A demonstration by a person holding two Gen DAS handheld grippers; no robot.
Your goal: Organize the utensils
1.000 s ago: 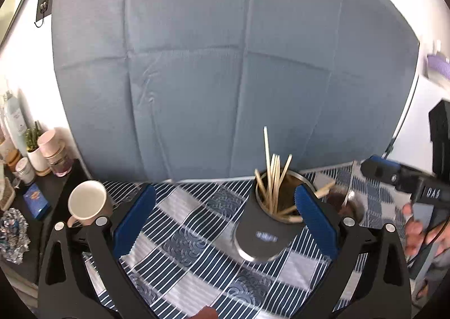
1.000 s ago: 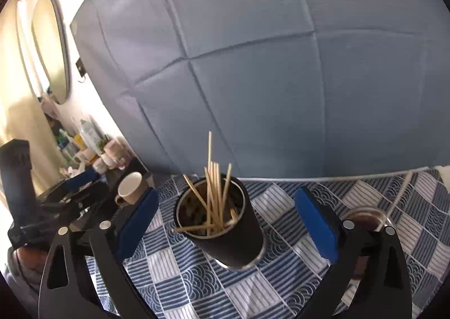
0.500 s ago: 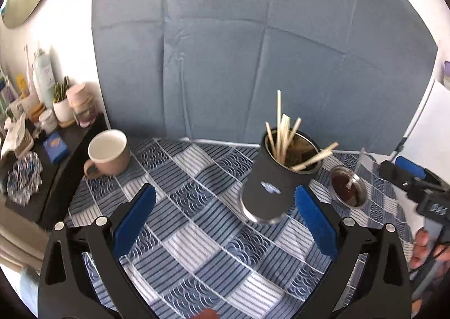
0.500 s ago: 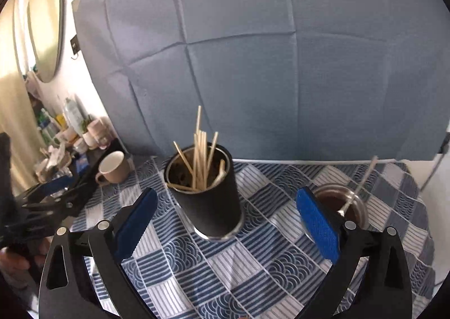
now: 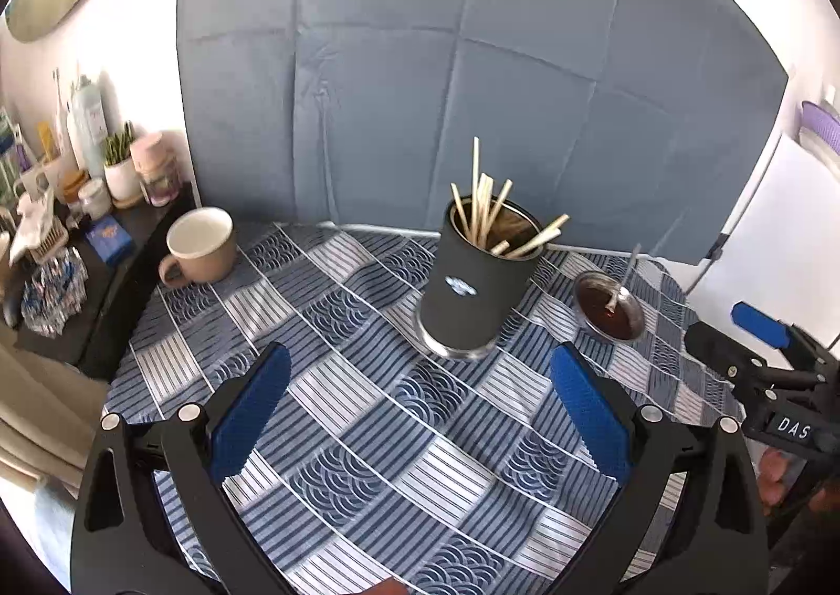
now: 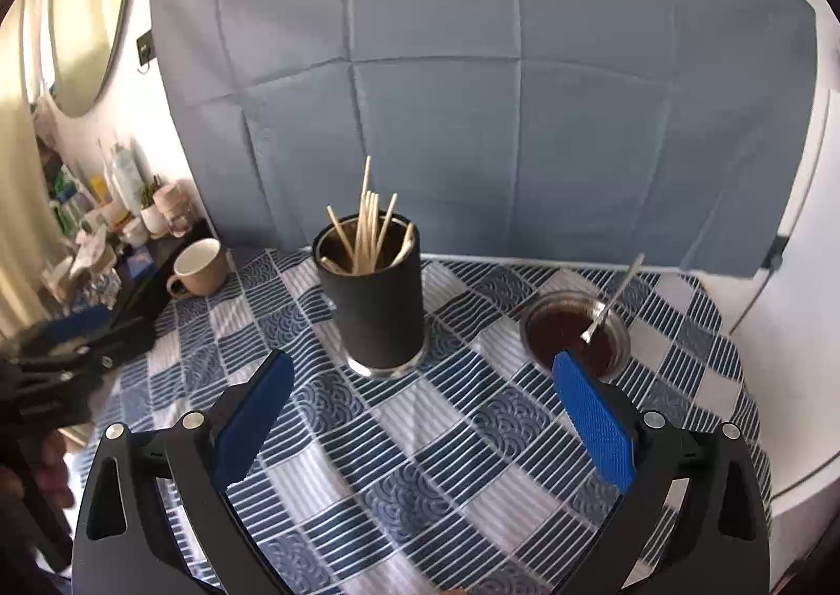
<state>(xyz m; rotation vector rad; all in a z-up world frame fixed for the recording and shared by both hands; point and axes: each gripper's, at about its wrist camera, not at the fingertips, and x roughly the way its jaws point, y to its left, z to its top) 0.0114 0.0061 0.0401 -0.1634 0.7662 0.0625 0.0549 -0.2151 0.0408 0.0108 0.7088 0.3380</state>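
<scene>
Checked cloth covers the tabletop (image 6: 446,437), a black cup (image 6: 378,301) of sticks (image 6: 367,232) mid-surface, a spoon (image 6: 611,301) in the bowl (image 6: 575,335) toward its right edge. Both tongs, left (image 5: 420,408) and right (image 6: 420,416), hover spread and empty; next, I'd guess, comes pinching that spoon.

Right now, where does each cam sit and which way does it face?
Left wrist: on the left tongs, open, looking forward and down at the black cup; right tongs at its right edge.
Right wrist: on the right tongs, open, facing the same cup; left tongs at its left edge.
Shared: cup, beige mug, sauce bowl, checked cloth.
</scene>
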